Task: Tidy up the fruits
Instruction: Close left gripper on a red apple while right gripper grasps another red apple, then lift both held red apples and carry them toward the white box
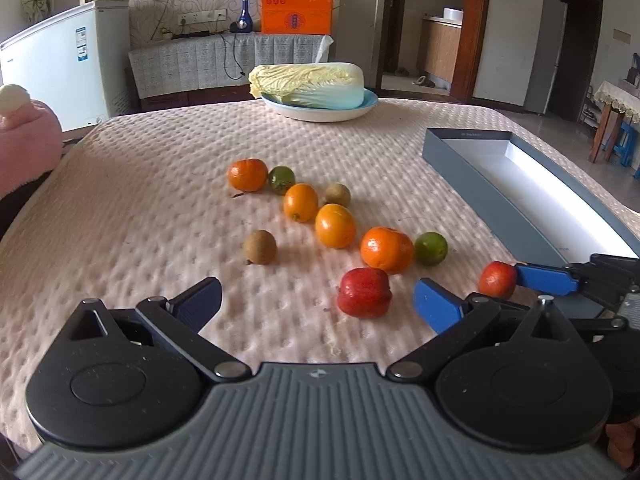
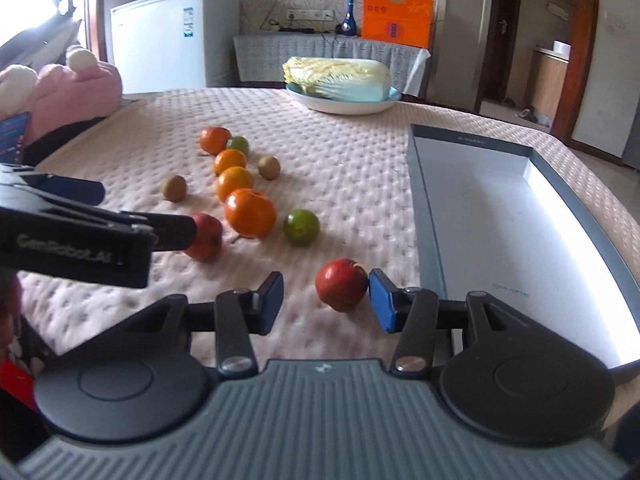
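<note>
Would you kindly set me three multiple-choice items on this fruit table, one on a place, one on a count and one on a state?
1. Where does the pale leafy cabbage lie?
A. in a grey box
B. on the light blue round plate
C. among the oranges

2. How many round green fruits lie on the pink dimpled cloth?
A. two
B. one
C. four

3. How does the right gripper stand?
A. shut on nothing
B. clamped on an orange
C. open, with a small red fruit between its fingers

Key: 1 B, the cabbage rests in the plate at the far edge. 2 A, one green fruit shows far back and one nearer. 3 C, one finger stands clear of the red fruit.
</note>
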The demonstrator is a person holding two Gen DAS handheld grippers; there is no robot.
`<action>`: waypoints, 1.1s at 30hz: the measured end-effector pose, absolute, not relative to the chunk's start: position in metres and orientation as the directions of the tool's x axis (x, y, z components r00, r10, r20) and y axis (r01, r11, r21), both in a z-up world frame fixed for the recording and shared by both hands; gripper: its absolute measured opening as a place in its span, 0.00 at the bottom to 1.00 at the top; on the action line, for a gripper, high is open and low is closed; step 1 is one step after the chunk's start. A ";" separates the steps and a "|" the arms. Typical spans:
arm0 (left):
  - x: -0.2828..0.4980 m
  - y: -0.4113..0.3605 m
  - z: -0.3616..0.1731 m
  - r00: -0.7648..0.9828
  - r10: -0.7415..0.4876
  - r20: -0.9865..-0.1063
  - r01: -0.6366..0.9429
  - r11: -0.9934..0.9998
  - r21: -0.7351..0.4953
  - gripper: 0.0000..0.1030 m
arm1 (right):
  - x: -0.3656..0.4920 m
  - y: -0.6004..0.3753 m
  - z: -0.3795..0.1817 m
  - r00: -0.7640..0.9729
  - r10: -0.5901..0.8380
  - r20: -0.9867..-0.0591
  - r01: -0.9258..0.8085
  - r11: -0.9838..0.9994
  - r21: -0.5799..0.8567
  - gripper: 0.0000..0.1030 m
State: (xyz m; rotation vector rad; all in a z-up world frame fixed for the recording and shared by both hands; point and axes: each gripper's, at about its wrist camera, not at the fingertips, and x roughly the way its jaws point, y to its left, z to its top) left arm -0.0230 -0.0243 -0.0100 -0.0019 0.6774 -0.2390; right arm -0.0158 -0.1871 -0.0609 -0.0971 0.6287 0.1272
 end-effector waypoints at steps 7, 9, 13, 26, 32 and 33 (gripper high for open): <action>-0.018 -0.033 -0.017 0.740 -0.236 -0.629 0.249 0.966 -0.069 0.93 | -0.018 -0.180 -0.062 0.807 0.089 -0.583 -0.189 0.975 -0.113 0.47; -0.014 -0.033 -0.021 0.727 -0.241 -0.642 0.246 0.966 -0.084 0.86 | -0.020 -0.181 -0.061 0.806 0.108 -0.582 -0.206 0.973 -0.105 0.46; -0.004 -0.039 -0.029 0.702 -0.250 -0.667 0.242 0.964 -0.107 0.75 | -0.018 -0.183 -0.063 0.802 0.091 -0.590 -0.199 0.972 -0.122 0.46; 0.002 -0.041 -0.031 0.716 -0.240 -0.656 0.230 0.968 -0.103 0.51 | -0.011 -0.181 -0.066 0.799 0.074 -0.597 -0.195 0.971 -0.140 0.32; -0.001 -0.041 -0.032 0.718 -0.243 -0.653 0.246 0.965 -0.090 0.37 | -0.012 -0.185 -0.064 0.797 0.092 -0.597 -0.196 0.974 -0.113 0.31; -0.001 -0.041 -0.032 0.718 -0.243 -0.652 0.247 0.965 -0.088 0.37 | -0.012 -0.185 -0.064 0.798 0.092 -0.596 -0.196 0.974 -0.113 0.32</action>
